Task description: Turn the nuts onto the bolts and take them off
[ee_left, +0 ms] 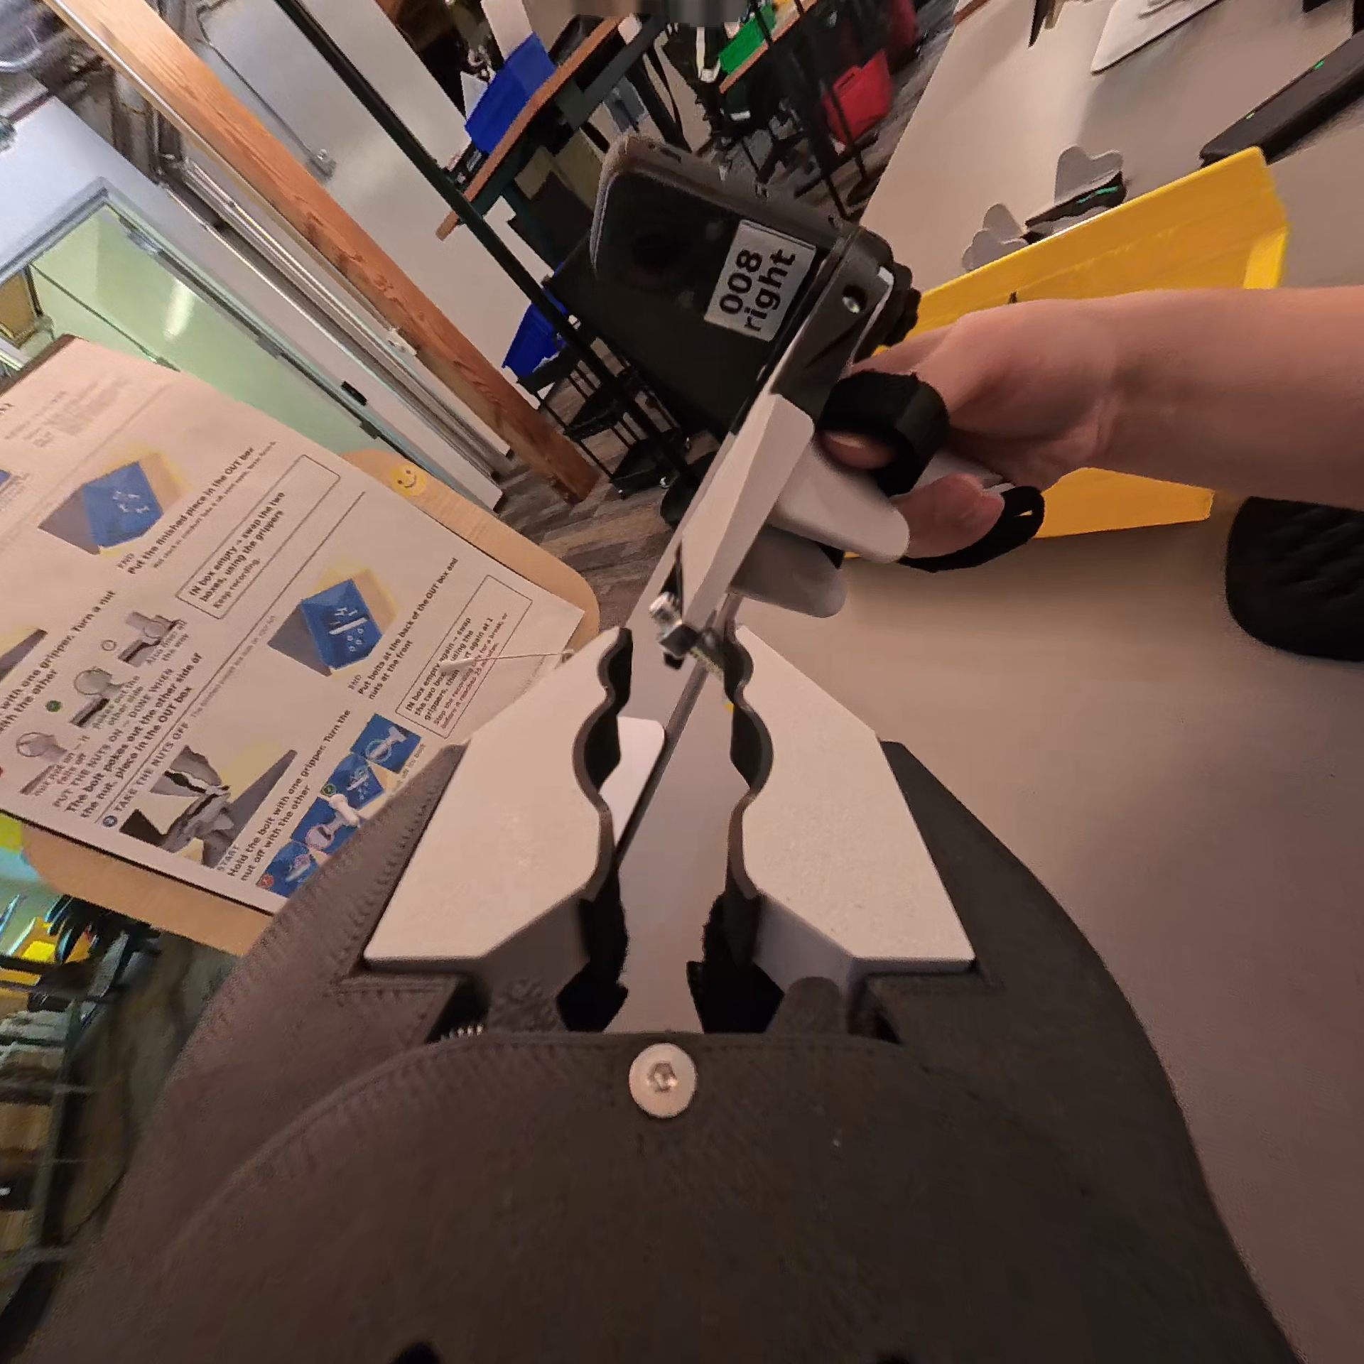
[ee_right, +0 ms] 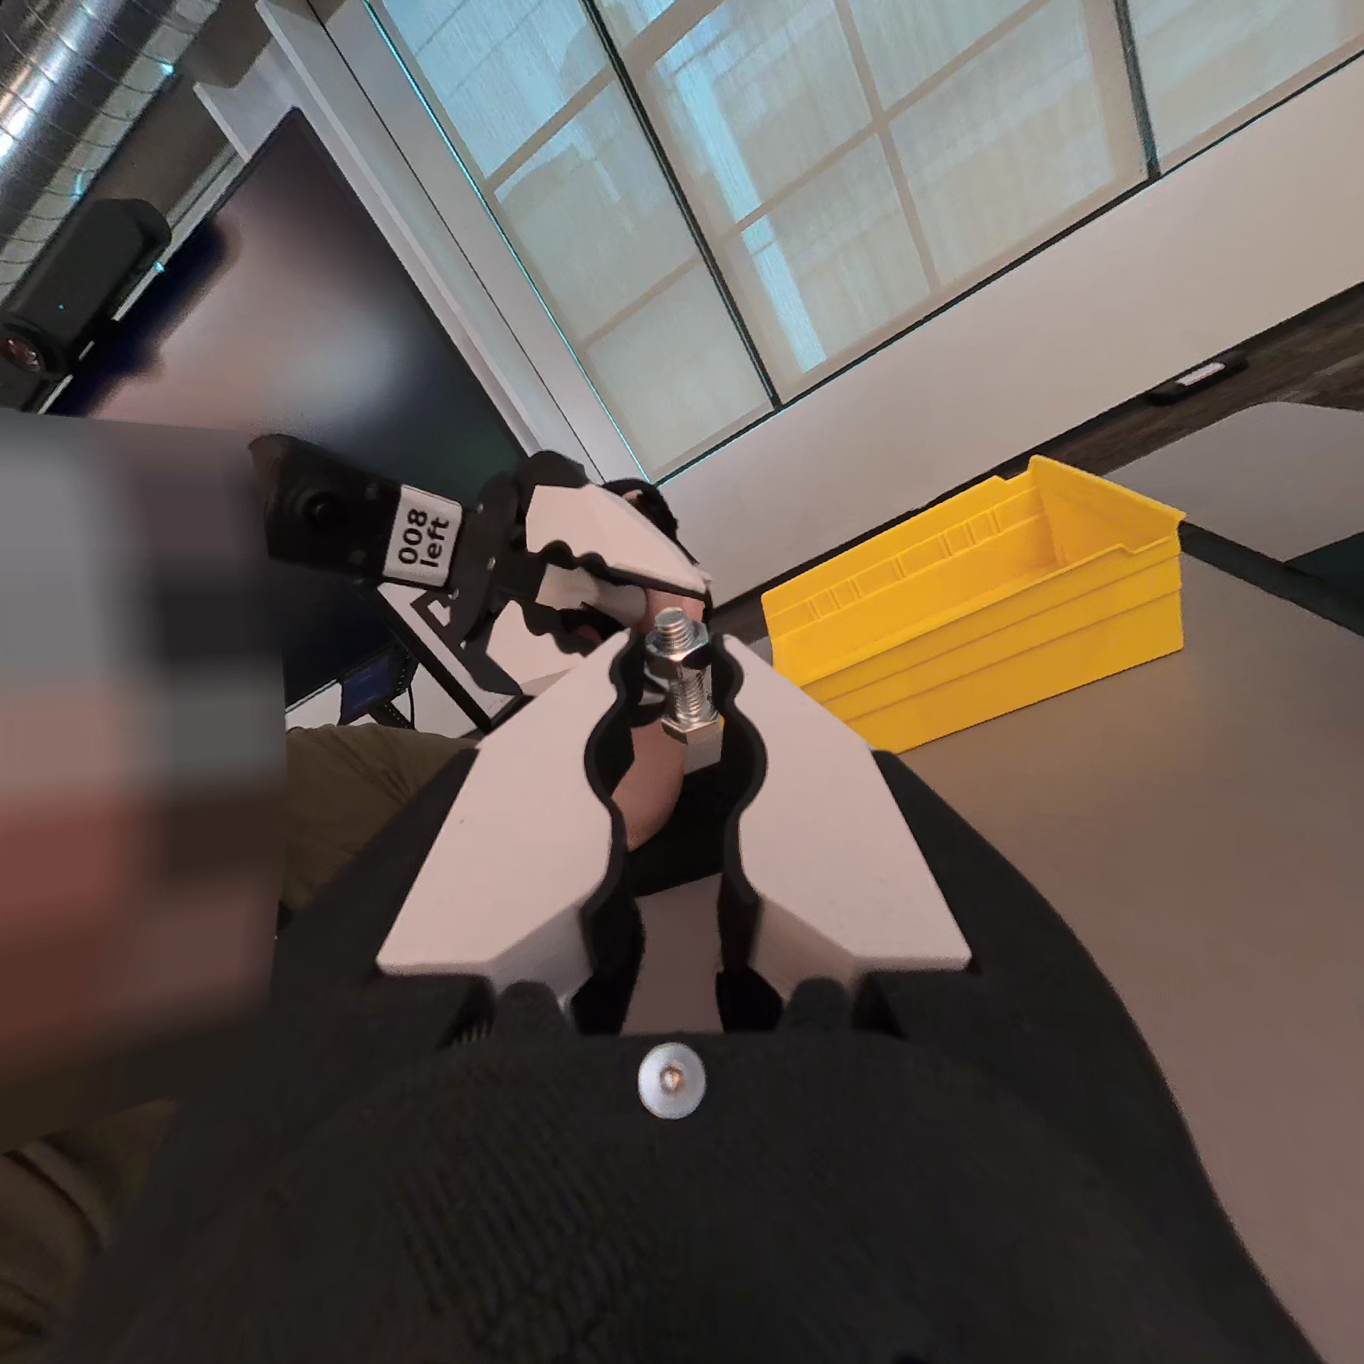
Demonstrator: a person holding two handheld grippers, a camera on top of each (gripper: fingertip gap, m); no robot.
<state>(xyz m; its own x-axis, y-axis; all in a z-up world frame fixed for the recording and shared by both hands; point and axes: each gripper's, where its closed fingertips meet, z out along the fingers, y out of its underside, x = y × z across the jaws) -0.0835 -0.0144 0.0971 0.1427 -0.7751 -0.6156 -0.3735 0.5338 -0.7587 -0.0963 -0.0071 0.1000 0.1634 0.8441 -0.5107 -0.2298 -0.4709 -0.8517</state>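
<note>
- My right gripper (ee_right: 677,651), seen in its own wrist view, is pressed in on a silver nut (ee_right: 675,655). The nut sits partway along a silver bolt (ee_right: 683,701), right at the fingertips.
- The bolt is held up off the grey table (ee_right: 1107,849). Its threaded end pokes out above the nut and its hex head hangs below, between the gripper's dark inner pads.
- My left gripper (ee_left: 683,649) faces the right one head-on. Its fingers stand a little apart, with the bolt crossing the gap at their tips. I cannot tell whether they are clamping the bolt or only flanking it.
- From the left wrist view, the right gripper (ee_left: 694,627) shows edge-on and angles down toward the bolt (ee_left: 686,635). A person's hand (ee_left: 1033,398) is wrapped around its handle, with black straps over the fingers.
- In the right wrist view, the left gripper (ee_right: 694,590) sits just behind the bolt's threaded end.
- A yellow bin (ee_right: 959,612) rests on the table beyond the two grippers, well apart from the bolt.
- An instruction sheet (ee_left: 258,590) with pictures lies on a wooden board off to the left gripper's side.
- A black pad (ee_left: 1299,576) lies on the table near the hand.
- Large windows (ee_right: 738,221) fill the background.
</note>
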